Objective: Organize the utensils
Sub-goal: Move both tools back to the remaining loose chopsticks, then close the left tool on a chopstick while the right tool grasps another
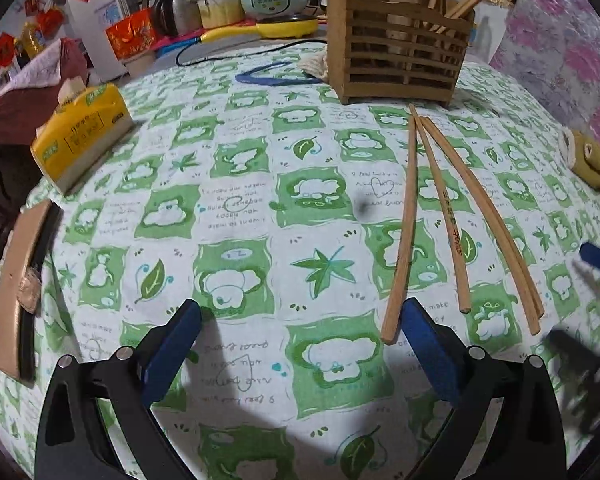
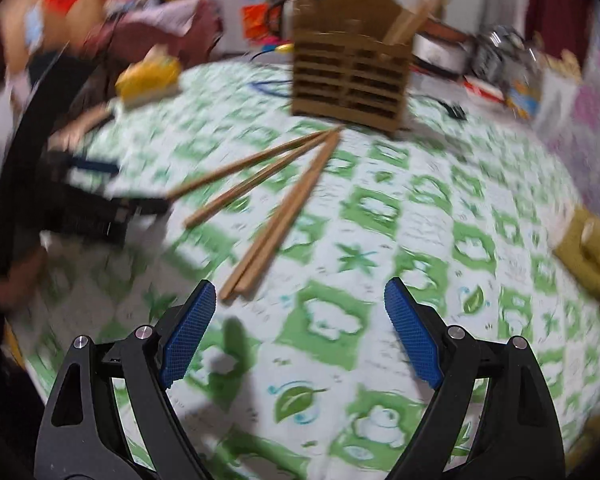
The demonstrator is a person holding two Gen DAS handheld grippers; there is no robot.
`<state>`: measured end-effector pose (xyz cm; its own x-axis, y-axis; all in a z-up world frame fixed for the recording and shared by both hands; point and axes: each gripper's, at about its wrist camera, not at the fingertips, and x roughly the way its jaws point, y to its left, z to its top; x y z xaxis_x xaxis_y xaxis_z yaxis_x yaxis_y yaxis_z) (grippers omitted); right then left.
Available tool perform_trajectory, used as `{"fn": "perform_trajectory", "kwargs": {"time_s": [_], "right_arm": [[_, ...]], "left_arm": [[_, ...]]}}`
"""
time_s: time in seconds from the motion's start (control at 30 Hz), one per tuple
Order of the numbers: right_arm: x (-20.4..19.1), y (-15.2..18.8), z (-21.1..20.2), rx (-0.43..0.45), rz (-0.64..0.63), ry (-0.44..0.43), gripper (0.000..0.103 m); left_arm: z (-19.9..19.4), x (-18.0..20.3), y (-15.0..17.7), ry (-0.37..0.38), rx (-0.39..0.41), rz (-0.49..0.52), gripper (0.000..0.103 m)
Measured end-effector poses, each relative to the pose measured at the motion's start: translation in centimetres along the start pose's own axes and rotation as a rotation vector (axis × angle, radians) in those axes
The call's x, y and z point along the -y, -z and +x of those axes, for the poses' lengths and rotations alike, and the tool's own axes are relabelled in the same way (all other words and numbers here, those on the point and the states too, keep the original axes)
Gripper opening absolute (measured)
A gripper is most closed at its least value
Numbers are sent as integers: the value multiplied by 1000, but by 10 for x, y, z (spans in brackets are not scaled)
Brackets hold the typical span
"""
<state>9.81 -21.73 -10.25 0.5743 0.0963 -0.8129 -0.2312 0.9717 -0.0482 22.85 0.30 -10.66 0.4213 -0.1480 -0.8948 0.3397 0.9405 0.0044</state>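
Ideally, both wide-open, empty grippers, left gripper (image 1: 300,344) and right gripper (image 2: 300,320), straddle one wooden chopstick (image 1: 400,240) squarely at lower right before closing.

Blur and cut-off edges

The right wrist view is smeared: the wooden holder (image 2: 350,80) and chopsticks (image 2: 276,216) lack detail; the right gripper (image 1: 598,264) is blurred.

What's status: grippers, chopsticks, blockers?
Left gripper open, right gripper open, both empty. Four chopsticks loose on tablecloth, short of wooden holder. Nothing blocking.
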Motion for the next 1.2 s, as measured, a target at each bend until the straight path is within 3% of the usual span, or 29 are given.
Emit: {"fn": "perform_trajectory", "kwargs": {"time_s": [0.13,0.2,0.27,0.33,0.4,0.53,0.63,0.87,1.07,1.2], "right_arm": [[-19,2,4,-24,-91,47,82],[-6,-2,10,-52,-13,100,79],[29,-2,11,-69,176,153,67],[60,6,0,-7,322,53,65],[71,12,-12,59,357,-19,65],[80,14,-15,75,398,-8,65],[87,14,-12,70,436,-37,59],[77,12,-8,53,402,-51,50],[71,10,-3,23,368,-48,47],[71,10,-3,19,367,-51,47]], "left_arm": [[-1,2,1,-11,4,8,98],[-1,1,0,-6,3,5,98],[-1,1,1,-6,3,4,98],[-2,3,2,-12,8,12,98],[-3,5,3,-15,13,27,98],[-5,9,3,-40,27,49,98],[-6,11,4,-52,33,57,98],[-9,12,4,-67,48,61,98],[-21,20,8,-99,119,96,97],[-25,30,11,-99,142,146,83]]}}
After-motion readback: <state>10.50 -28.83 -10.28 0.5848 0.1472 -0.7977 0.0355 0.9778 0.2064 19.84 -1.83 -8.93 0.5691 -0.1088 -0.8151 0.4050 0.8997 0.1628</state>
